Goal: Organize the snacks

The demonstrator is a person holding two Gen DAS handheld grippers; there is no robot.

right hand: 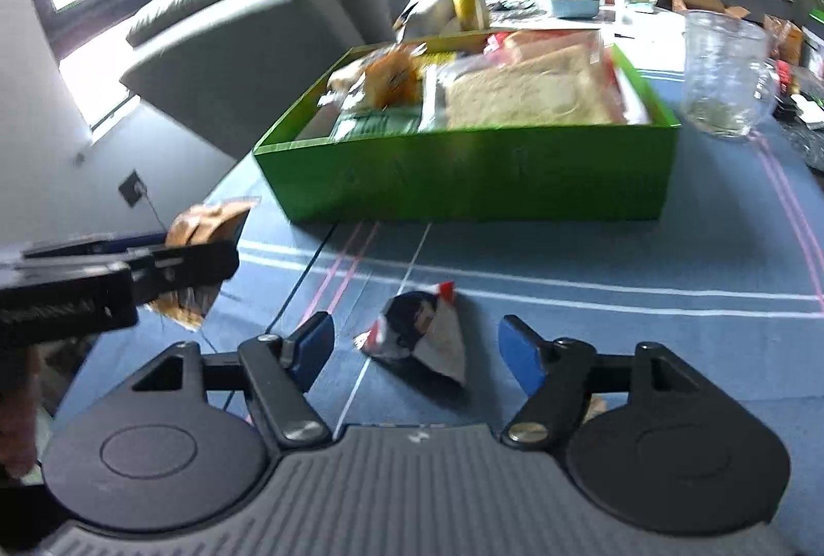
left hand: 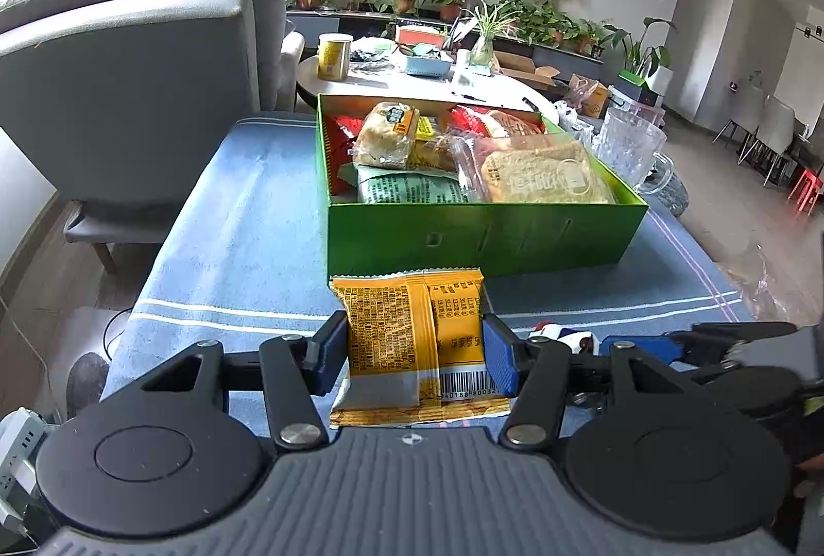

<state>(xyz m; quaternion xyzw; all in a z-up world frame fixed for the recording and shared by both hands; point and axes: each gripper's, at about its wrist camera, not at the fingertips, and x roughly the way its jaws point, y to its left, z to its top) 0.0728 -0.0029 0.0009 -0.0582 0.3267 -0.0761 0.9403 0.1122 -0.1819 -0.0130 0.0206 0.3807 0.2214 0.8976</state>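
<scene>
Table under blue cloth [left hand: 242,221] with white stripe lines, pink lines also visible in right wrist view. Green box [left hand: 479,236] sits on cloth toward far middle, open top, packed with wrapped snacks. Clear glass mug [left hand: 631,149] stands on cloth just right of box, near its far right corner. Small dark snack packet [right hand: 422,334] with red and white corners lies flat on cloth near side, well apart from box. Rest of cloth's left part bare.
</scene>
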